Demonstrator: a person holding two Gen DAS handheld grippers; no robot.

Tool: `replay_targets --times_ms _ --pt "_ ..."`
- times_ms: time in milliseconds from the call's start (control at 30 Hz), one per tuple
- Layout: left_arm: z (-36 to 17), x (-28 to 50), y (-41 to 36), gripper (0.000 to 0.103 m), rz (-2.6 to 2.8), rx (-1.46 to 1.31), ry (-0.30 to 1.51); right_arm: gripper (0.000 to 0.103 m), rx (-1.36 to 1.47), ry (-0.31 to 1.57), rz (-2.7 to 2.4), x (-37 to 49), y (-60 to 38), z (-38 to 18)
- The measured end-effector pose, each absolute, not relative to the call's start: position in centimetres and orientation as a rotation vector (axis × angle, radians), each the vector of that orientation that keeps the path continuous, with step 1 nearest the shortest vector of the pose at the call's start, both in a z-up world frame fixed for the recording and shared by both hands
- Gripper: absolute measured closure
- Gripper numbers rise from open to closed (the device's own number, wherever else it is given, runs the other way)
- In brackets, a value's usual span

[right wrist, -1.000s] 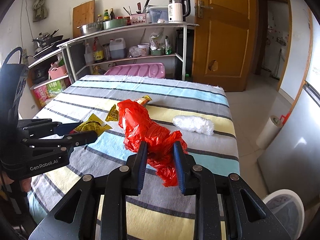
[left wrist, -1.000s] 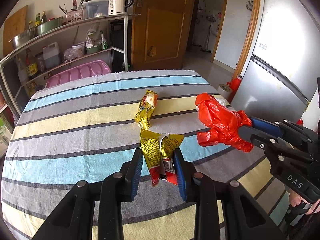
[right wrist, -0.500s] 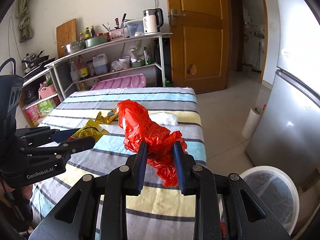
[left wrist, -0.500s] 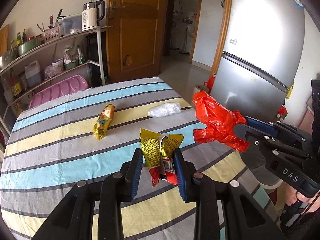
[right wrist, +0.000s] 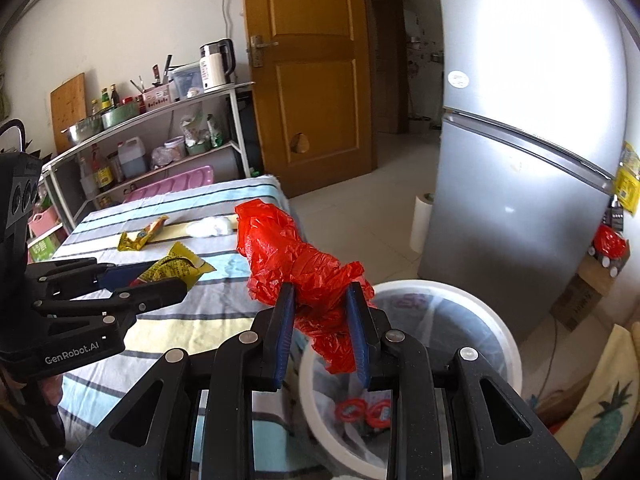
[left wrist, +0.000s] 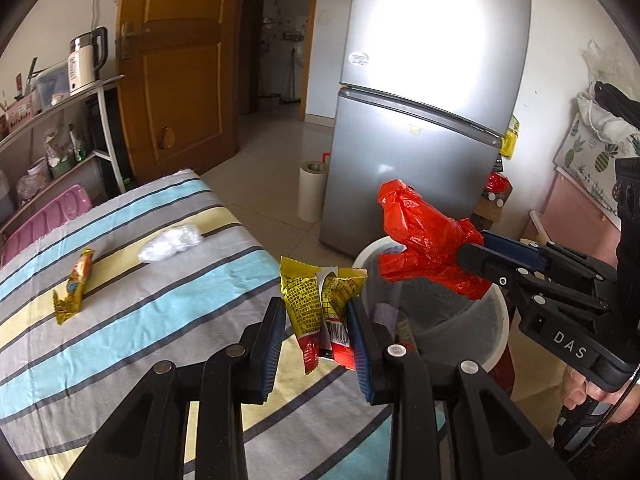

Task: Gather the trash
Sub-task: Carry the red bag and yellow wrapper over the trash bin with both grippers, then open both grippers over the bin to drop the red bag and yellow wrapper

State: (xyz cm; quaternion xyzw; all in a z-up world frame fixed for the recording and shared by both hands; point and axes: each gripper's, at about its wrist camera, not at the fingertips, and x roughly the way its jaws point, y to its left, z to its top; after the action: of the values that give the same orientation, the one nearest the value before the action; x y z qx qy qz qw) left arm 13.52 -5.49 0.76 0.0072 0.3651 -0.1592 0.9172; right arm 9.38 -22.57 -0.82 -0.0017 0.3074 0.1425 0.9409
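A small kitchen: a silver fridge (left wrist: pixel 420 128) fills the far side, a wooden door (right wrist: pixel 316 80) stands beside it, and a metal shelf rack (right wrist: pixel 160 132) of bottles and pots runs along the wall. My bench (left wrist: pixel 120 320), under a striped cloth, reaches out towards the fridge, and the white trash bin (right wrist: pixel 496 320) sits on the floor just off the bench's near corner.

In my right tongs (right wrist: pixel 322 332) I have the crumpled red plastic bag (right wrist: pixel 296 264), clamped between the blue pads, its loose end hanging over the bin's rim. My left tongs (left wrist: pixel 316 336) are clamped on the yellow snack wrapper (left wrist: pixel 320 300), held above the bench's edge next to the bin.

To do this step well, I think each load should be carried fully over the bin's mouth before I let go. The bag is light and springy and could catch on the rim or drift out, so I would lower it well inside first. The wrapper should follow from the bench side without the two tongs knocking together.

The bin has a clear liner and already holds some scraps at the bottom, among them a couple of red rings (right wrist: pixel 362 412); I cannot tell what they are.

Two pieces lie towards the bench's far edge: a second yellow wrapper (left wrist: pixel 74 286) and a wad of white plastic (left wrist: pixel 170 244).
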Motion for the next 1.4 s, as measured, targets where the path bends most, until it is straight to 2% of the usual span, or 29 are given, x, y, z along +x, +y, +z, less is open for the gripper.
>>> replay_targets --times_ms 400,733,800,933,1000,1067,1133,1200,1400 --pt "-1.7 15.5 -14.6 0.071 -0.461 0.077 0.827 0.076 0.045 0.702 0.112 8.7 -29.8 -3.2" --pt "-3.5 16.2 -17.3 0.071 -0.472 0.104 0.874 0.076 0.042 0.772 0.037 9.0 -32.0 -5.7" --pt "-3.8 16.4 -17.4 0.069 -0.457 0.109 0.883 0.076 0.040 0.782 0.037 9.1 -32.2 -5.9" --pt "-4.1 16.7 -17.3 0.056 -0.447 0.117 0.889 0.075 0.038 0.807 0.031 9.4 -32.3 -6.8" --pt "-4.1 16.7 -17.1 0.056 -0.449 0.111 0.889 0.073 0.035 0.818 0.024 9.6 -32.2 -7.1" --pt "-4.0 16.8 -16.8 0.051 -0.449 0.106 0.887 0.072 0.029 0.820 0.021 9.6 -32.1 -7.2" --pt "-4.0 16.8 -16.5 0.049 -0.446 0.098 0.887 0.068 0.022 0.816 0.019 9.6 -31.9 -7.1" --pt "-3.8 16.7 -16.1 0.049 -0.448 0.089 0.885 0.058 0.020 0.812 0.020 9.5 -31.8 -7.0" --pt "-3.1 16.3 -15.2 0.049 -0.435 0.077 0.862 0.057 0.018 0.799 0.024 9.3 -31.4 -6.5"
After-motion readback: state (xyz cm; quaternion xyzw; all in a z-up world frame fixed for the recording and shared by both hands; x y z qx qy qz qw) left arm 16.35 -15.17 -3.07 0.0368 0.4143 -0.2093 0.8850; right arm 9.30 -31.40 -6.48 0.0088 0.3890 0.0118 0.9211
